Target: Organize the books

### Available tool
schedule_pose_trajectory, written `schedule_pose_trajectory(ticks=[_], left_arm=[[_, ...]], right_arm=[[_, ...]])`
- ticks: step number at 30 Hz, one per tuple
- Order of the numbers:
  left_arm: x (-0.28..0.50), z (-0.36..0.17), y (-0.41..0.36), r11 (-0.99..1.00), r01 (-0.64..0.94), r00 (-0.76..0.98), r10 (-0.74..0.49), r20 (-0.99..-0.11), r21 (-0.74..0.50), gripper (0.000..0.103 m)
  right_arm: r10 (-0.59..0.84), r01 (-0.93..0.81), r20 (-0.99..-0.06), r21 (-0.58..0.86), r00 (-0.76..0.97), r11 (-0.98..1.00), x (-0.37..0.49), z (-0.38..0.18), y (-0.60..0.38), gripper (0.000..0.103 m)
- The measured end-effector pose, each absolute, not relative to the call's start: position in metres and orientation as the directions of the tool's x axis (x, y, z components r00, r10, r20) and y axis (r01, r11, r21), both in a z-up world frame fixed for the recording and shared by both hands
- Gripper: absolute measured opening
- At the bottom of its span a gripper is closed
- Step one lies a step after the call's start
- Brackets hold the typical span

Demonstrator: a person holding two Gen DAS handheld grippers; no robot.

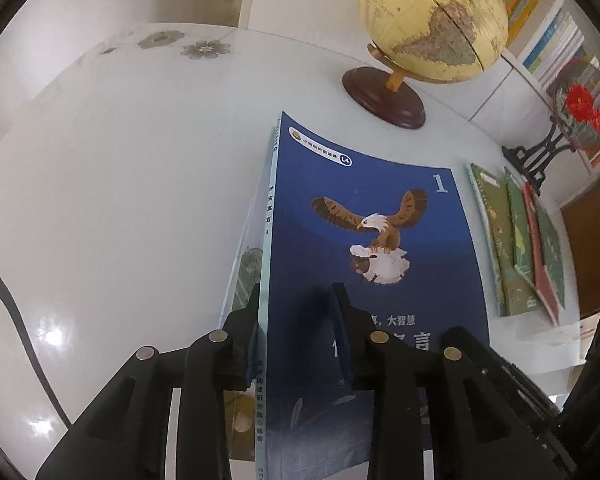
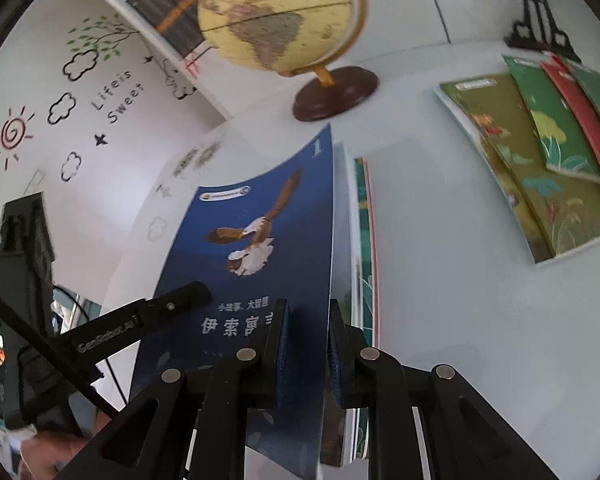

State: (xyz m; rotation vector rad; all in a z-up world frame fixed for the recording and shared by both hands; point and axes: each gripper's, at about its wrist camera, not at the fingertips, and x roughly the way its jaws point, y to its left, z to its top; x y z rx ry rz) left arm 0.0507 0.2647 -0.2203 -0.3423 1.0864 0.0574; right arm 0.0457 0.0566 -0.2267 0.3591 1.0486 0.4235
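A blue book (image 1: 360, 240) with an eagle and a sheep on its cover stands tilted over the white table (image 1: 120, 200), with thinner books (image 1: 244, 276) behind it. My left gripper (image 1: 296, 312) straddles its spine edge: the left pad lies against the stack's back and the right pad stands off the cover, so it is open. In the right wrist view the blue book (image 2: 260, 220) bows upward, and my right gripper (image 2: 308, 332) is shut on its outer edge. Green and red books (image 2: 364, 240) sit just behind that edge. The left gripper's finger (image 2: 180, 296) rests over the cover's lower left.
A yellow globe (image 1: 432, 20) on a dark wooden base stands just beyond the books. Several green and red books (image 1: 516, 240) lie fanned on the table to the right. A black stand with a red flower fan (image 1: 580, 108) and a bookshelf are at the far right.
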Motion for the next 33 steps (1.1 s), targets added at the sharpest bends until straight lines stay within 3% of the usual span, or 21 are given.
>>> schedule_pose_trajectory(ticks=[14, 17, 18, 19, 23, 29, 33], left_arm=[[0.058, -0.219, 0.262, 0.967, -0.226, 0.443, -0.001, -0.896, -0.113, 0.035], [0.060, -0.221, 0.266, 0.969, -0.231, 0.422, 0.019, -0.907, -0.087, 0.036], [0.061, -0.221, 0.267, 0.967, -0.240, 0.414, 0.020, -0.910, -0.088, 0.037], [0.062, -0.221, 0.269, 0.964, -0.253, 0.401, 0.025, -0.916, -0.084, 0.042], [0.062, -0.216, 0.273, 0.957, -0.279, 0.410, 0.038, -0.911, -0.086, 0.078], [0.067, -0.208, 0.264, 0.962, -0.271, 0.408, 0.075, -0.910, -0.043, 0.078], [0.072, -0.202, 0.253, 0.966, -0.255, 0.418, 0.074, -0.906, -0.039, 0.078]], right_arm=[[0.490, -0.148, -0.763, 0.475, 0.421, 0.867, 0.048, -0.229, 0.057, 0.021], [0.515, -0.155, -0.755, 0.499, 0.405, 0.853, 0.051, -0.229, 0.058, 0.036], [0.525, -0.162, -0.752, 0.505, 0.400, 0.848, 0.051, -0.228, 0.059, 0.046], [0.525, -0.166, -0.754, 0.503, 0.395, 0.848, 0.051, -0.226, 0.062, 0.049], [0.475, -0.181, -0.791, 0.440, 0.385, 0.880, 0.051, -0.222, 0.071, 0.049], [0.362, -0.218, -0.841, 0.296, 0.402, 0.930, 0.051, -0.222, 0.069, 0.049], [0.356, -0.196, -0.830, 0.299, 0.429, 0.934, 0.056, -0.217, 0.047, 0.049]])
